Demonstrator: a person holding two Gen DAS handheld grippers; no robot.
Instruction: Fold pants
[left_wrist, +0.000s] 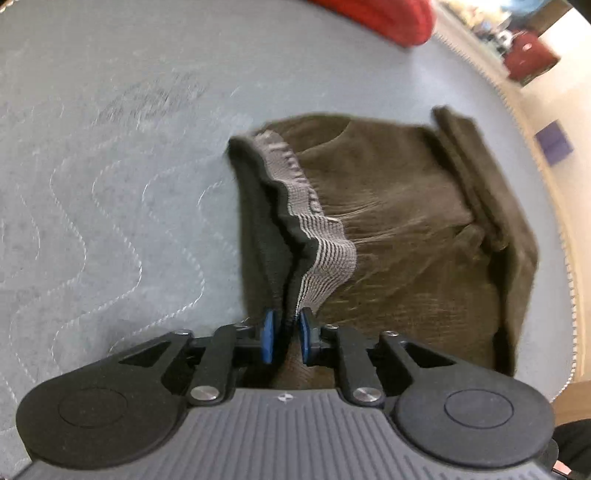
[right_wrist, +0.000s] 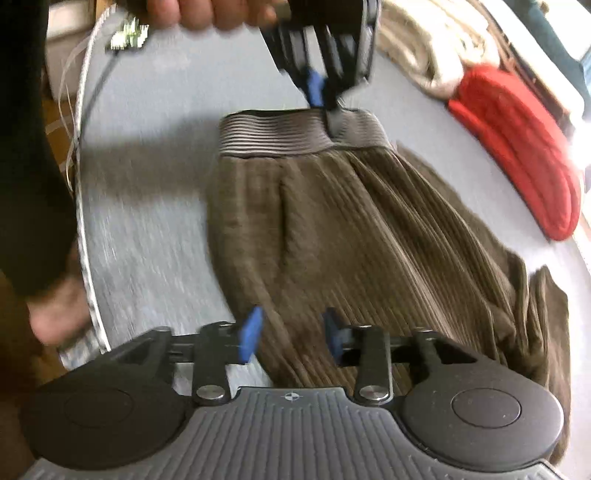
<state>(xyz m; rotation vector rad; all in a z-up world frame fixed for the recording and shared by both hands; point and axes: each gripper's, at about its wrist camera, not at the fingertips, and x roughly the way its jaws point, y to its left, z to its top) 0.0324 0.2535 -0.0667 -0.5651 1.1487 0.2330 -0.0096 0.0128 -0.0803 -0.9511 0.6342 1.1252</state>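
Note:
Brown corduroy pants (left_wrist: 406, 229) with a grey striped elastic waistband (left_wrist: 321, 254) lie on a pale blue quilted mattress (left_wrist: 110, 184). My left gripper (left_wrist: 286, 336) is shut on the waistband, which rises from its blue pads (left_wrist: 269, 336). In the right wrist view the pants (right_wrist: 332, 240) spread across the mattress and the left gripper (right_wrist: 325, 92) pinches the waistband (right_wrist: 295, 133) at the far end. My right gripper (right_wrist: 291, 334) is open, its jaws wide apart just above the corduroy near the lower part of the pants.
A red knitted garment (right_wrist: 517, 147) and a cream one (right_wrist: 424, 40) lie beyond the pants on the right. The mattress edge (right_wrist: 83, 184) runs along the left, with a person's arm in a dark sleeve (right_wrist: 29, 147) beside it.

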